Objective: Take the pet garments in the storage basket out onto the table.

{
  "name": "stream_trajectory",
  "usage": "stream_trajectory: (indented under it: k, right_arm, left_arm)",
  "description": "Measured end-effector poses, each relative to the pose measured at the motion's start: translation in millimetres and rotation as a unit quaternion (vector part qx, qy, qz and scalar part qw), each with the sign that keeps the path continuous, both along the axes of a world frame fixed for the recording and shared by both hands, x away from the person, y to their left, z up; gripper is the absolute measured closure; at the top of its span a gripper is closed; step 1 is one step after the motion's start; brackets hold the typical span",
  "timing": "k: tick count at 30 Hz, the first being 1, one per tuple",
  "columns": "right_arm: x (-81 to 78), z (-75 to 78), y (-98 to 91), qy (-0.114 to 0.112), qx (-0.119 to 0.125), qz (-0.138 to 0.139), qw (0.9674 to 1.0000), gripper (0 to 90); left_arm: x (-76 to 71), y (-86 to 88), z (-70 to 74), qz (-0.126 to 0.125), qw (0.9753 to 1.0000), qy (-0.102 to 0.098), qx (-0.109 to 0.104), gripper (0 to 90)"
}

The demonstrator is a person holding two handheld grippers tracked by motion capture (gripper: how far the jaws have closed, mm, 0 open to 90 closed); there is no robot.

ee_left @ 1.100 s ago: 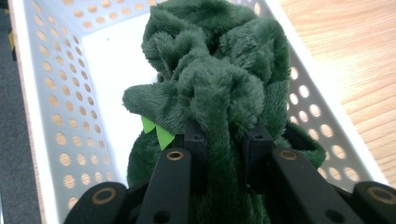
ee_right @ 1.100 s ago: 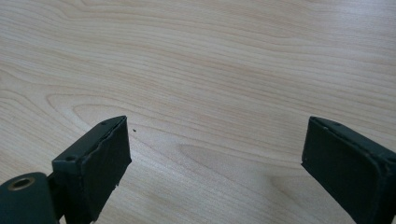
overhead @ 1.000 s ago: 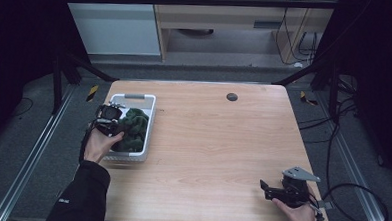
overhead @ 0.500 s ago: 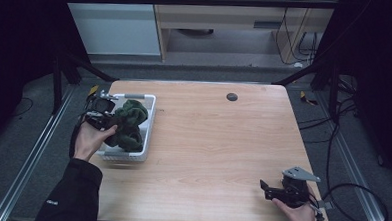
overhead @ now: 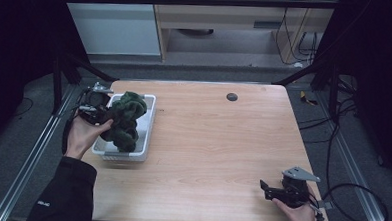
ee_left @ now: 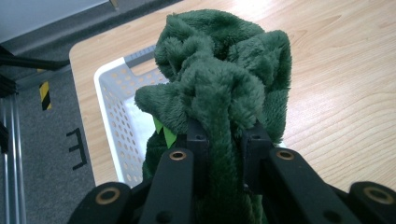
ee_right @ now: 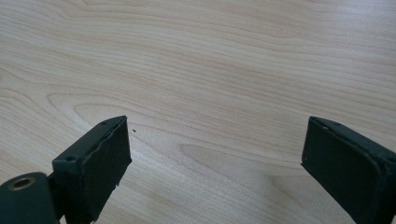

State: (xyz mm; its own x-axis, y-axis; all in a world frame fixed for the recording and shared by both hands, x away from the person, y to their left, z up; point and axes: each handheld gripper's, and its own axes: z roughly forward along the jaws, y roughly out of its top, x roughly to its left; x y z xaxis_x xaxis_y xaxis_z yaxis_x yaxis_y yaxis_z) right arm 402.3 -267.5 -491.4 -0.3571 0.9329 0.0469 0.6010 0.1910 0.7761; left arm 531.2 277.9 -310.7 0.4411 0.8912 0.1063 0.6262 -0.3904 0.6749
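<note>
- Two tongs over one wooden table (overhead: 212, 141), each in a hand.
- Far left: left tongs (overhead: 98, 111) at the table's left edge, clamped tight on a fold of dark green plush cloth (overhead: 125, 118); same grip in the left gripper view, tongs (ee_left: 223, 140) pinching the fuzzy cloth (ee_left: 219, 79).
- Just right of those: white perforated basket (overhead: 145, 128) near the left edge, with the cloth bunched and raised above it, lower part hanging inside.
- Farther back, mid-table: small dark round spot (overhead: 231, 96).
- Far right, front corner: right tongs (overhead: 270, 190) spread wide, gripping nothing, low over bare wood; tongs (ee_right: 215, 149) likewise parted in the right gripper view.
</note>
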Motion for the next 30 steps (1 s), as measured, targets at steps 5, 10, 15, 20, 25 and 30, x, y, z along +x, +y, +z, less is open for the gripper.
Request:
stream_trajectory:
  k: [5,10,15,20,25,30]
  right_arm:
    - [0.0,0.0,0.2,0.000,0.001,0.000,1.0000,8.1]
    - [-0.1,0.0,0.4,0.001,0.002,-0.001,1.0000,8.1]
    - [0.0,0.0,0.3,0.001,0.002,0.000,1.0000,8.1]
    - [0.1,-0.1,0.2,0.002,0.003,0.000,1.0000,8.1]
    - [0.1,0.0,0.4,0.002,0.003,0.000,1.0000,8.1]
    - [0.1,-0.1,0.5,0.002,0.003,0.000,1.0000,8.1]
  left_arm:
    - [-2.5,-1.4,6.1,-0.007,0.9999,-0.007,-0.001,77.8]
    - [-4.3,-3.2,12.8,-0.014,0.9998,-0.012,-0.003,77.8]
    - [-5.3,-6.2,17.7,-0.021,0.9997,-0.011,-0.003,77.8]
    - [-7.5,-8.2,23.9,-0.033,0.9994,-0.009,0.001,77.8]
    - [-11.8,-8.0,35.2,-0.040,0.9991,-0.014,0.004,77.8]
    - [-16.0,-6.7,45.5,-0.045,0.9987,-0.021,0.006,77.9]
